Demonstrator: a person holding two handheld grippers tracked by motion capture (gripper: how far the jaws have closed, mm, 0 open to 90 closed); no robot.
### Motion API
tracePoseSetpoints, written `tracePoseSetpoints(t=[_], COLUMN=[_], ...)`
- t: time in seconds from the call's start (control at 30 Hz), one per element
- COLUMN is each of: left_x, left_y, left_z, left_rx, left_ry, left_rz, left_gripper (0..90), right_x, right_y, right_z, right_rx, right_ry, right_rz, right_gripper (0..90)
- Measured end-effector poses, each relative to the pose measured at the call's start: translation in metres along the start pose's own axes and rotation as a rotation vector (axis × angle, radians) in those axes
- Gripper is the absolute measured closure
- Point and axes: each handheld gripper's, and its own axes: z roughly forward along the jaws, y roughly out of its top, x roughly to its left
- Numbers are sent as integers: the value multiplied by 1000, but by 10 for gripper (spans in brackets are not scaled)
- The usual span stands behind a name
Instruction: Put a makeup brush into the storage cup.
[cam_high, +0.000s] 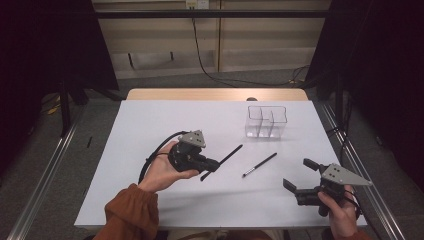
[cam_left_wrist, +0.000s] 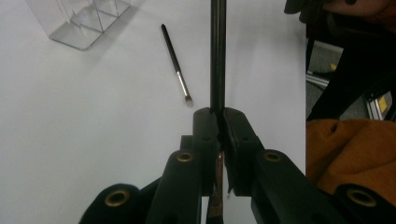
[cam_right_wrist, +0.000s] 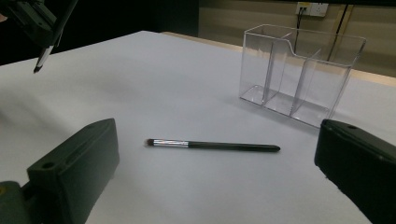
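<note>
My left gripper is lifted above the white table and is shut on a thin black makeup brush that points toward the far right. In the left gripper view its jaws pinch the brush handle, which runs straight up. A second black brush with a silver ferrule lies flat on the table, between the two grippers. My right gripper stays low near the front right, open and holding nothing. Its view has that lying brush just beyond the open gripper.
A clear three-compartment organizer stands upright at the far right of the table, also in the right gripper view. The person's orange sleeve comes in at the front left. The table's right edge runs close to the right hand.
</note>
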Motion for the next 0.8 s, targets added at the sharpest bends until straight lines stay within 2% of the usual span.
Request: tracePoseSetpoints(t=[0.37,0.5,0.57,0.8], left_x=[-2,-4,-5,-5], left_y=[12,15,16,19], left_z=[1,3,4,8], left_rx=[158,205,210,290], left_ry=[-13,-10,-11,0], left_rz=[33,51,42,71], left_gripper=[841,841,841,841], right_x=[0,0,0,1], right_y=[0,0,0,0], right_z=[0,0,0,0], right_rx=[3,3,5,5], right_ry=[2,3,5,7], right_rz=[-2,-3,-4,-6], right_gripper=[0,0,0,0])
